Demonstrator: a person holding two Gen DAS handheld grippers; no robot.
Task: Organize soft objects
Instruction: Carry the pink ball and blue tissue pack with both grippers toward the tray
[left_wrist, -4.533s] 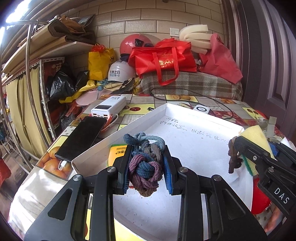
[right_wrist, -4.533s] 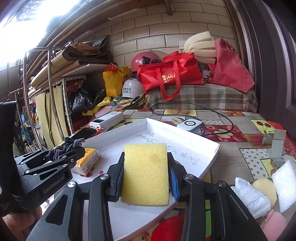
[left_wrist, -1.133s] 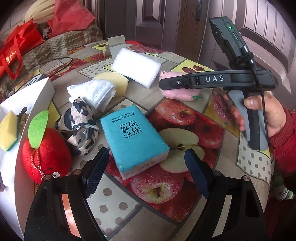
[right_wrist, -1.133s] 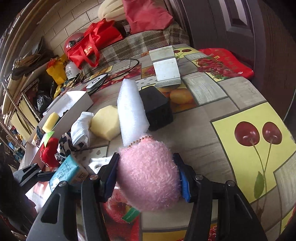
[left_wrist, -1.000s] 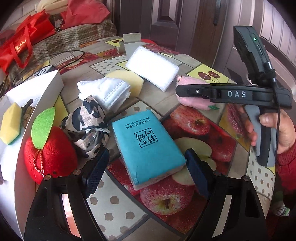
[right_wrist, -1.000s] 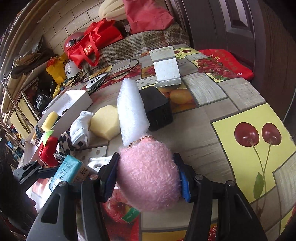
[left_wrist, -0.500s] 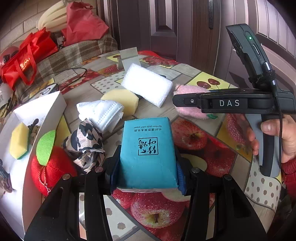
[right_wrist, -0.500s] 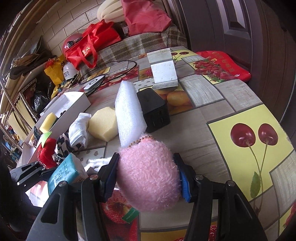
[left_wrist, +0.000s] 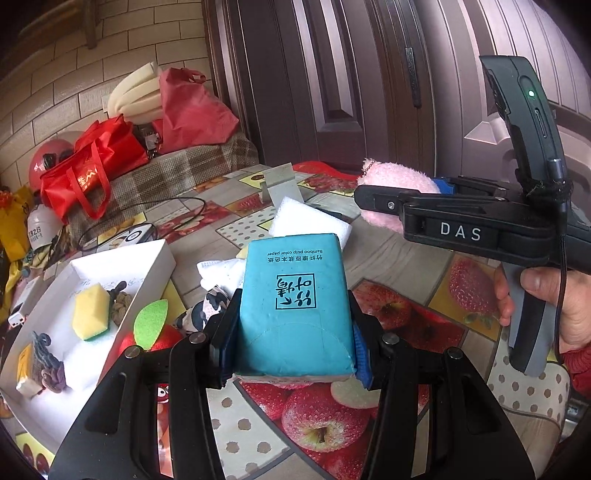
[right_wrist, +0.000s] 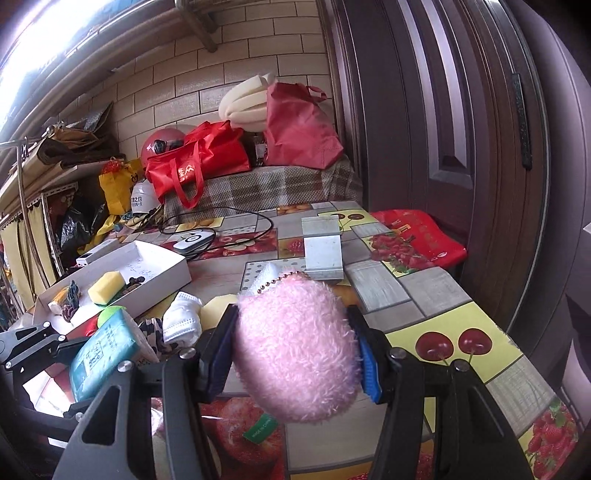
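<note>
With your left hand-held gripper (left_wrist: 290, 343) clenched on the teal tissue pack (left_wrist: 293, 306) and your right hand-held gripper (right_wrist: 295, 350) grasping the pink plush (right_wrist: 295, 350), both above the table (right_wrist: 436, 291), carry them gently to the white box (left_wrist: 122, 266)

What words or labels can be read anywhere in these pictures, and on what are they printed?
"Bamboo pulp color paper", upside down: teal tissue pack in the left claw.
"DAS": right claw, which holds the pink plush.
"MADE IN CHINA": plush's green tag.
Chinese characters on the pack, handwriting in the white box, helmet lettering: unreadable.
</note>
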